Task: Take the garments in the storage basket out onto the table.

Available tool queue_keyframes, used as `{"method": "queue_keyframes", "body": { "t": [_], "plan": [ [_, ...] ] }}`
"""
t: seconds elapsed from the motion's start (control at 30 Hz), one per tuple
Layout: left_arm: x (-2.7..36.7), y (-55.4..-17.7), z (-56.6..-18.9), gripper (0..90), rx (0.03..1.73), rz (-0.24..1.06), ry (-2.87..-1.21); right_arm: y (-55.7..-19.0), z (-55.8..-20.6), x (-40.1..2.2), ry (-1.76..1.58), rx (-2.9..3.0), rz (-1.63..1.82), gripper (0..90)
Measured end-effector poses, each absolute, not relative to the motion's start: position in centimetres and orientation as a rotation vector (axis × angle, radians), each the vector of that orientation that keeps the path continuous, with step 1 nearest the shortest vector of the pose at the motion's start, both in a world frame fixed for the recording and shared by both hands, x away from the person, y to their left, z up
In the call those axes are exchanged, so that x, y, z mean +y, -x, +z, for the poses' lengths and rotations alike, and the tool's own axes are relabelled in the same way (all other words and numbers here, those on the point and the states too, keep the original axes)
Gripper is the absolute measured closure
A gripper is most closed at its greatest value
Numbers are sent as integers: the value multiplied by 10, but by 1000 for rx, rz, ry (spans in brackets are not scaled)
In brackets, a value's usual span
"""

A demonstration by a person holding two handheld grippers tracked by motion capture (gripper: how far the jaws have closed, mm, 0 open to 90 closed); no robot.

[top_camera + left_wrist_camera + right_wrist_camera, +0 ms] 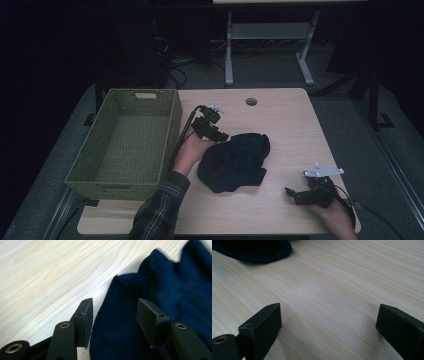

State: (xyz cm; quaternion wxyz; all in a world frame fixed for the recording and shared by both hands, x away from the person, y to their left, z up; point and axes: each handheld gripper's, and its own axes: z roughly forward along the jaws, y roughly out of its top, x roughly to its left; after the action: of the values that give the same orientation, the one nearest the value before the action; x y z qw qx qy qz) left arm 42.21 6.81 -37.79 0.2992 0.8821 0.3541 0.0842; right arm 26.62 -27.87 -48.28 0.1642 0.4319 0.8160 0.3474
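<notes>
From the high view: a light wood-grain table (290,125) with rounded corners and a round cable hole (251,102) near its far edge, standing on grey carpet (345,120) in a dim room. Beyond it, the white legs of another desk (265,35) and loose cables on the floor. On the table's left part, a green woven basket (172,125), long side running away from the person. Just right of the basket, the left gripper (220,134) in a hand with a plaid sleeve (160,210), tips at the upper left edge of a crumpled dark blue cloth (235,162) lying mid-table. Near the front right corner, the right gripper (292,196), well apart from the cloth, pointing left. From the left gripper view: jaws parted about halfway, nothing pinched, the cloth (160,290) lying beneath and between the pads, its hem running just beside the left pad (88,320); pale bare wood (50,272) to the left. From the right gripper view: jaws spread wide over bare wood (332,297), holding nothing, an edge of the cloth (254,250) at the top left.
</notes>
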Motion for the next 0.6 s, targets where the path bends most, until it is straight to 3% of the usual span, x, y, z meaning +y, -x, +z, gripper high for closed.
{"method": "queue_keyframes", "body": {
  "t": [0.27, 0.6],
  "plan": [
    [59, -438, -421, 460, 1024, 215, -2425, -266, -483, -279, -1231, 2326, 990, 59],
    [59, -447, -442, 490, 1060, 186, -2472, -266, -483, -279, -1232, 2326, 990, 59]
  ]
}}
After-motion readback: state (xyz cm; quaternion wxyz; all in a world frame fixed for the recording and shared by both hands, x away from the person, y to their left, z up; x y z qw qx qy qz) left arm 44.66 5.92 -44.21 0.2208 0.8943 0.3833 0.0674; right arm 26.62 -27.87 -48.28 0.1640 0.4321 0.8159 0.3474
